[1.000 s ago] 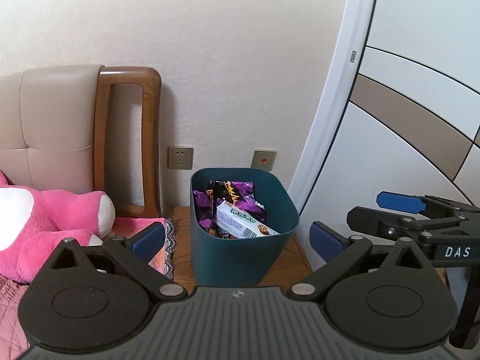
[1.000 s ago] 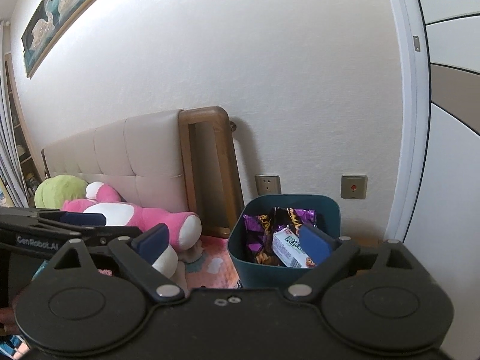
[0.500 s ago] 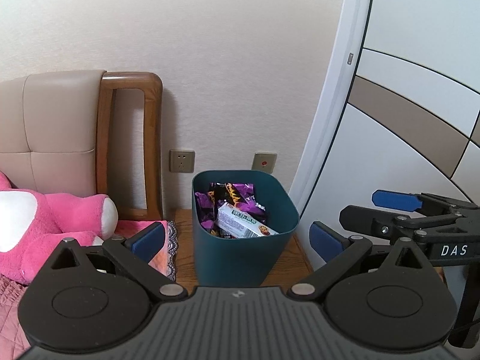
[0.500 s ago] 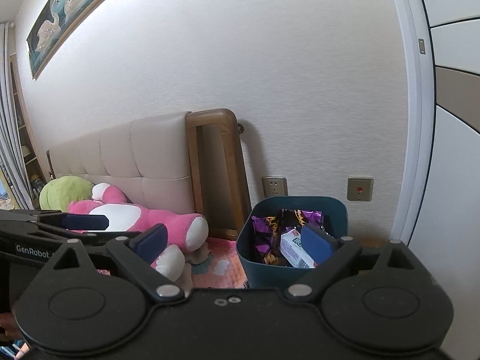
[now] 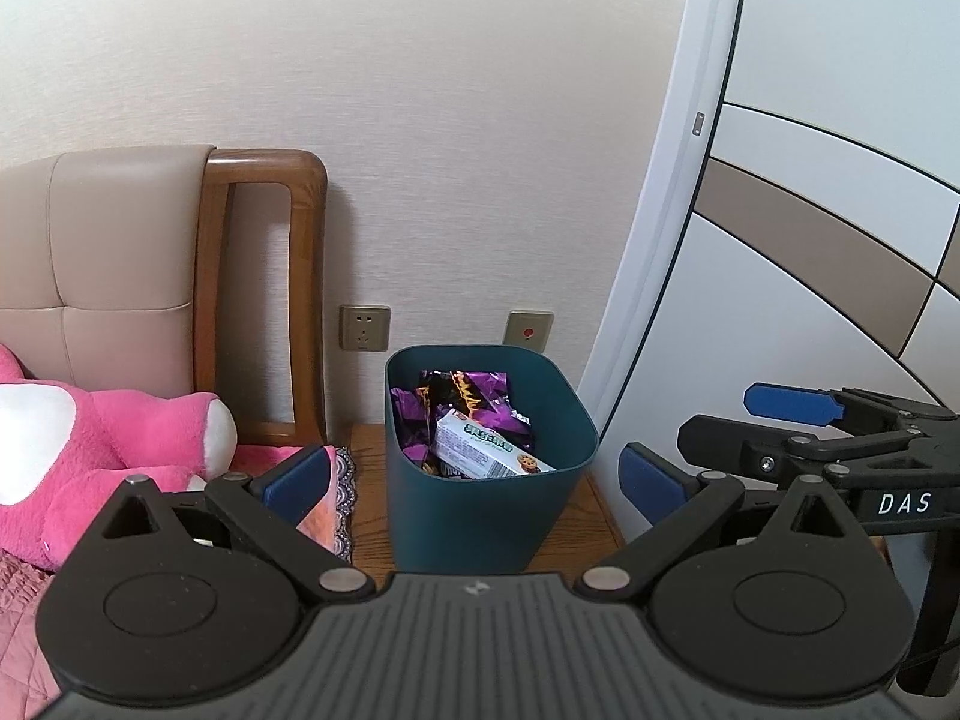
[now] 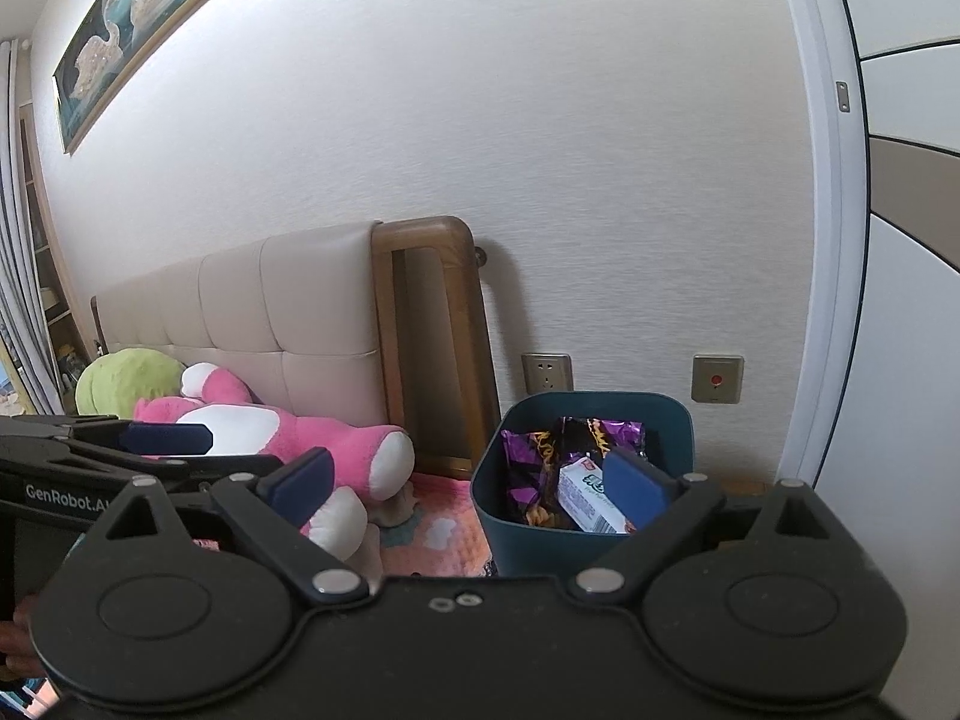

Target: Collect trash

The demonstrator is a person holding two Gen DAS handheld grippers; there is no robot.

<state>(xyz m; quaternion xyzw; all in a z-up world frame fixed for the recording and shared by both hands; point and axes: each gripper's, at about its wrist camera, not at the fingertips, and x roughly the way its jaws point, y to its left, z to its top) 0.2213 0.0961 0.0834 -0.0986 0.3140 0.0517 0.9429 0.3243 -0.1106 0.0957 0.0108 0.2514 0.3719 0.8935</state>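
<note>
Teal bin (image 5: 489,480) upright on wooden nightstand (image 5: 591,531), against far wall, between bed on left and white wardrobe door (image 5: 780,240) on right; purple snack wrappers (image 5: 474,399) and a white biscuit packet (image 5: 489,450) lying inside bin, packet tilted on top of the wrappers. Left gripper (image 5: 474,477) spread wide, nothing between the blue pads, bin framed in the gap beyond the tips; right gripper (image 6: 474,480) likewise spread and empty, its right pad overlapping the bin's contents in its own view, contact not discernible. Nothing between grippers and bin. Around: wall socket (image 5: 364,327) and red-dot switch plate (image 5: 529,330) on wall just behind bin; wood-framed padded headboard (image 5: 120,276) left of bin; pink plush (image 5: 108,444) on bed near left, one white-tipped paw close to nightstand edge. Left view only: right gripper seen side-on at right, "DAS" label, in front of wardrobe; nightstand top either side of bin. Right view only: green plush (image 6: 129,378) further left behind the pink one, framed swan picture (image 6: 150,18) high on wall, curtain at far left edge, left gripper side-on at left, patterned pink bedding beside bin.
</note>
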